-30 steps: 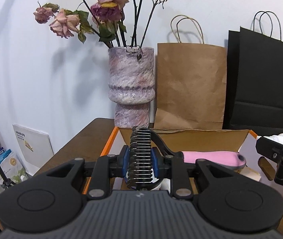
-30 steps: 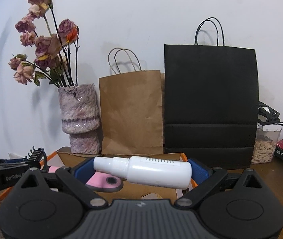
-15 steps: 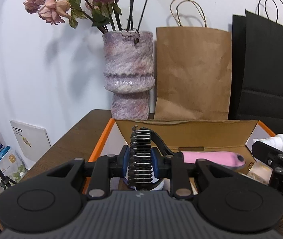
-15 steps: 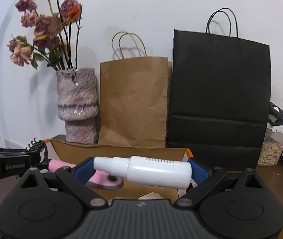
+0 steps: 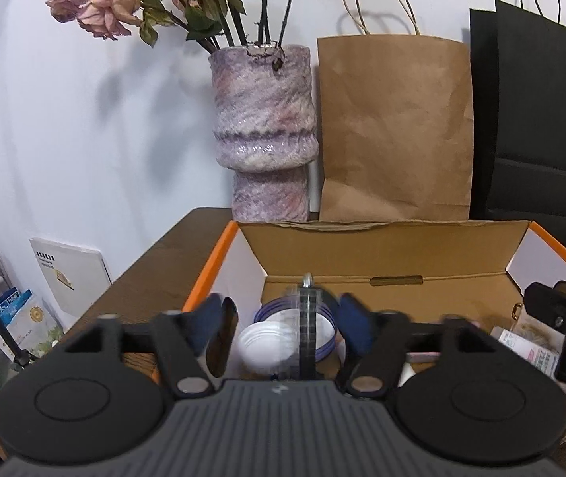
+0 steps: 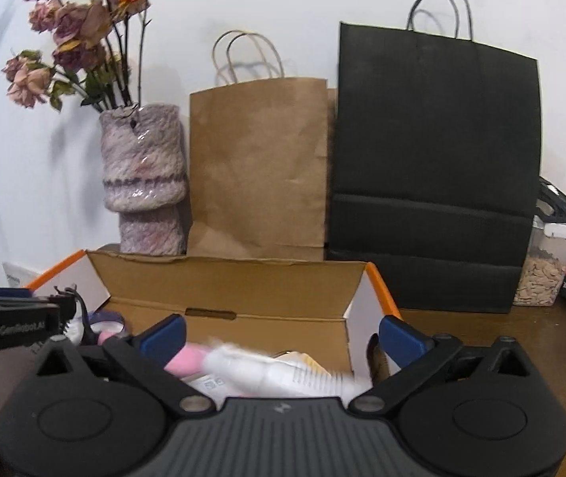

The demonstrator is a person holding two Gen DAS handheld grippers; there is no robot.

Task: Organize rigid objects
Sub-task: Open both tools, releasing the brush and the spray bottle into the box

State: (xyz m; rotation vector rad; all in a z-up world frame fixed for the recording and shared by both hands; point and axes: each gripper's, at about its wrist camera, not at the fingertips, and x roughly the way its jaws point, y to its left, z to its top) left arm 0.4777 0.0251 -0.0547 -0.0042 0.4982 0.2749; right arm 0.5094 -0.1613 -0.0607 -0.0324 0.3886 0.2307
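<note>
Against a white wall, a mottled vase (image 5: 263, 131) of dried roses (image 6: 80, 35), a brown paper bag (image 5: 394, 127) and a black paper bag (image 6: 436, 167) are standing along the back of our wooden table (image 5: 155, 270). We are holding both tools over the open cardboard box (image 5: 382, 246) at centre frame. Our left gripper (image 5: 275, 324) has just been opening, its jaws apart with the blurred black comb (image 5: 307, 330) loose between them. Our right gripper (image 6: 281, 338) has just been opening too, the white bottle (image 6: 275, 373) lying blurred below it in the box.
</note>
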